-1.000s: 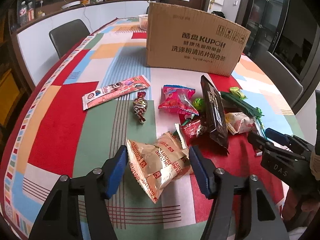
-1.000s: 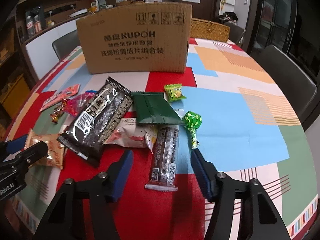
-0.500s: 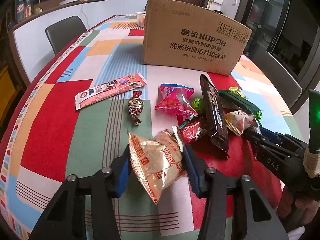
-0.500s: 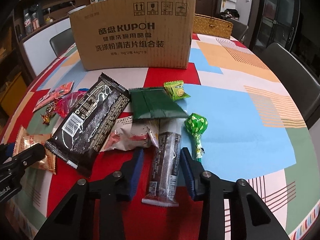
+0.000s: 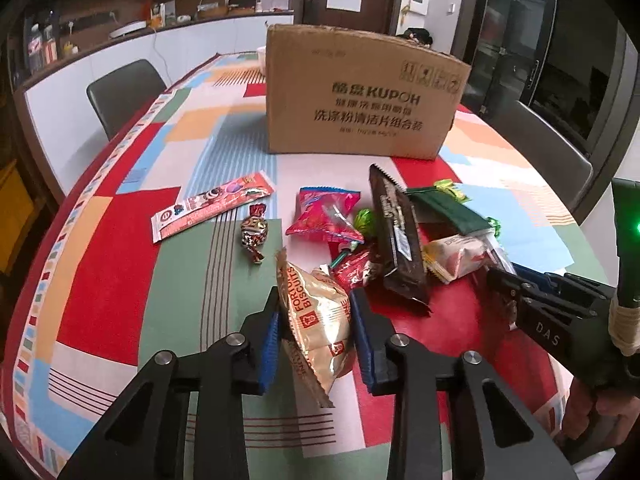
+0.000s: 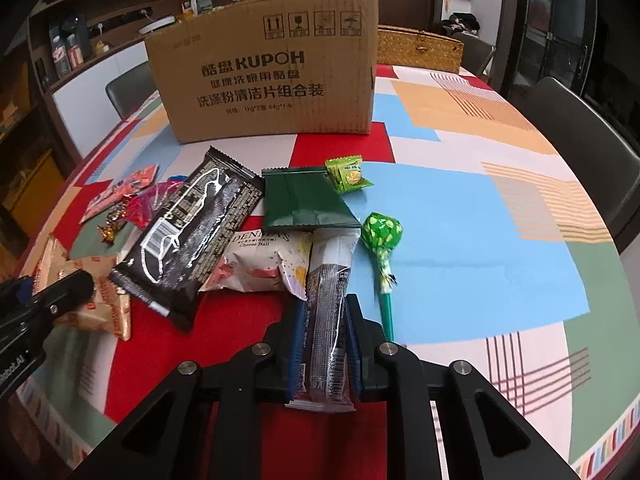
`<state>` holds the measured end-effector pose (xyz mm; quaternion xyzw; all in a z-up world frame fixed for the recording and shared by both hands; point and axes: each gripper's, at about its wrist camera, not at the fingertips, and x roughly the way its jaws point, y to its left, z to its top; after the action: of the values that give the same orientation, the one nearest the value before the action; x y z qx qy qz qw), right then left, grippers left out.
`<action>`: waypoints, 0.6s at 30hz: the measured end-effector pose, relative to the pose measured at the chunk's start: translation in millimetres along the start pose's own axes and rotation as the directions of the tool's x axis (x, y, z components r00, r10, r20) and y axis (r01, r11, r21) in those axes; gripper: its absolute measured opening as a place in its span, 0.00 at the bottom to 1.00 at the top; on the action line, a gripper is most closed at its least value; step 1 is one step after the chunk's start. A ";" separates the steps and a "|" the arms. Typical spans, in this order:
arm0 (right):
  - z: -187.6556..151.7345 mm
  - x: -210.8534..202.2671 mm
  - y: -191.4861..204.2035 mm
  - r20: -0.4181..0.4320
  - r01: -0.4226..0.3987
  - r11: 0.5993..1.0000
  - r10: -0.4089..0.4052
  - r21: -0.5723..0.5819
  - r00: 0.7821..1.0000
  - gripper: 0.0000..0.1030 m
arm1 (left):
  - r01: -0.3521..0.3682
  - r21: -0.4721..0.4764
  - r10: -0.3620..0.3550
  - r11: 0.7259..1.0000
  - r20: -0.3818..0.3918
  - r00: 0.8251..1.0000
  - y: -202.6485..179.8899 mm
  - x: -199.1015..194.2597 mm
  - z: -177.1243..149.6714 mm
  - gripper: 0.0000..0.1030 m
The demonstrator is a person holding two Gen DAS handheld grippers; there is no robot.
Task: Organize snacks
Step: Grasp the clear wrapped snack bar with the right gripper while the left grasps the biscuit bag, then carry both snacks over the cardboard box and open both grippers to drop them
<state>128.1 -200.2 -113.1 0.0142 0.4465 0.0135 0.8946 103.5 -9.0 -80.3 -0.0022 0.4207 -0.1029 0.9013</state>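
My left gripper (image 5: 314,322) is shut on a gold biscuit packet (image 5: 316,320) and holds it tilted just above the tablecloth. My right gripper (image 6: 326,330) is shut on a long dark snack bar (image 6: 328,308) with a white top. It shows at the right of the left wrist view (image 5: 520,284). Loose snacks lie in a pile: a big black wrapper (image 6: 192,224), a dark green pouch (image 6: 304,200), a white cheese-ball bag (image 6: 264,264), a green lollipop (image 6: 382,236), a green candy (image 6: 347,174). A brown cardboard box (image 6: 272,80) stands behind them.
A long pink strip packet (image 5: 212,208), a foil-wrapped candy (image 5: 253,234) and a pink bag (image 5: 326,214) lie left of the pile. A wicker basket (image 6: 420,48) sits behind the box. Dark chairs (image 5: 124,92) stand around the table.
Both grippers closed: the left onto the gold biscuit packet, the right onto the dark snack bar. The biscuit packet has tipped up between the left fingers.
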 end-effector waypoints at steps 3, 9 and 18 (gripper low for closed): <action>-3.0 -10.1 -2.0 0.014 -0.002 1.000 0.002 0.004 1.000 0.19 | 0.004 0.011 -0.004 1.000 0.022 1.000 -4.4 -8.8 -1.3 0.30; -8.4 -34.3 -4.8 0.075 -0.007 1.000 0.006 0.010 0.997 0.19 | 0.001 0.032 -0.004 0.999 0.082 0.997 -12.7 -28.3 -2.8 0.30; -4.8 -61.3 1.5 0.157 -0.024 0.999 0.027 -0.022 0.987 0.19 | -0.012 0.041 0.006 0.999 0.129 0.992 -16.8 -46.2 8.9 0.30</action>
<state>87.4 -200.9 -67.0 0.0118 0.3742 0.0282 0.9268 78.3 -17.6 -38.0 0.0117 0.3595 -0.1072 0.9269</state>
